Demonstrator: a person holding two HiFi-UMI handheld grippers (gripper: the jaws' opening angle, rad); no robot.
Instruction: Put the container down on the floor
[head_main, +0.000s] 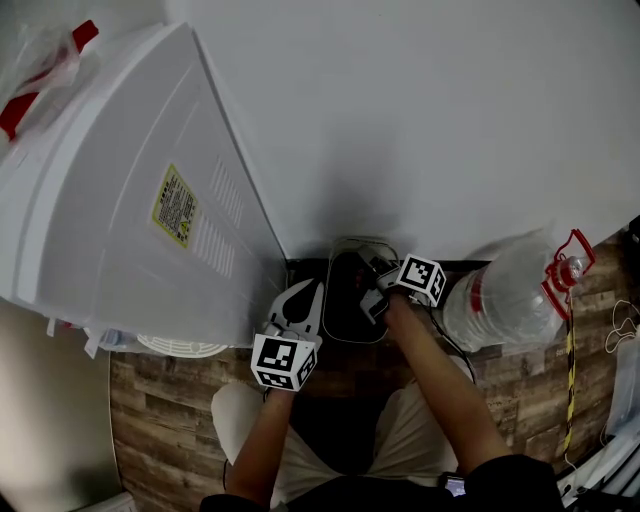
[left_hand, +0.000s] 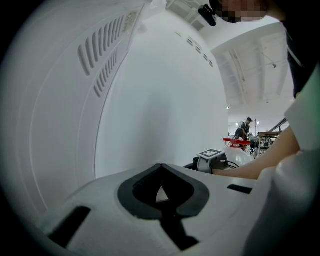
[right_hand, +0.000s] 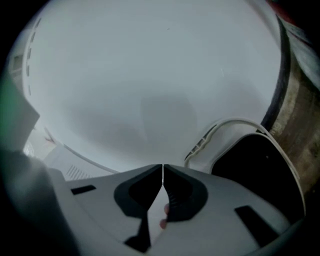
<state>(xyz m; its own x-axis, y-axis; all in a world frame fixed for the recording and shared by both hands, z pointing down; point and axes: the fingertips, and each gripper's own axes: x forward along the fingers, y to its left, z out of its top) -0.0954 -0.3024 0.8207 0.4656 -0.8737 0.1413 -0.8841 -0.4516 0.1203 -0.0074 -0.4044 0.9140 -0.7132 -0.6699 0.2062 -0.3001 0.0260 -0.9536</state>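
The container (head_main: 345, 305) is a dark bin with a pale rim. It stands on the wood-pattern floor against the white wall, between my two grippers. My right gripper (head_main: 375, 290) hovers over the container's right rim. In the right gripper view its jaws (right_hand: 163, 169) are shut tip to tip with nothing between them, and the container (right_hand: 260, 172) lies just to their right. My left gripper (head_main: 303, 300) is beside the container's left edge. In the left gripper view its jaws (left_hand: 161, 167) are shut and empty, pointing at the white wall.
A large white appliance (head_main: 130, 200) leans in from the left, close to my left gripper. A big clear water bottle (head_main: 505, 295) with a red handle lies on the floor to the right. A person's knees are below the container. A distant person (left_hand: 245, 130) is far off.
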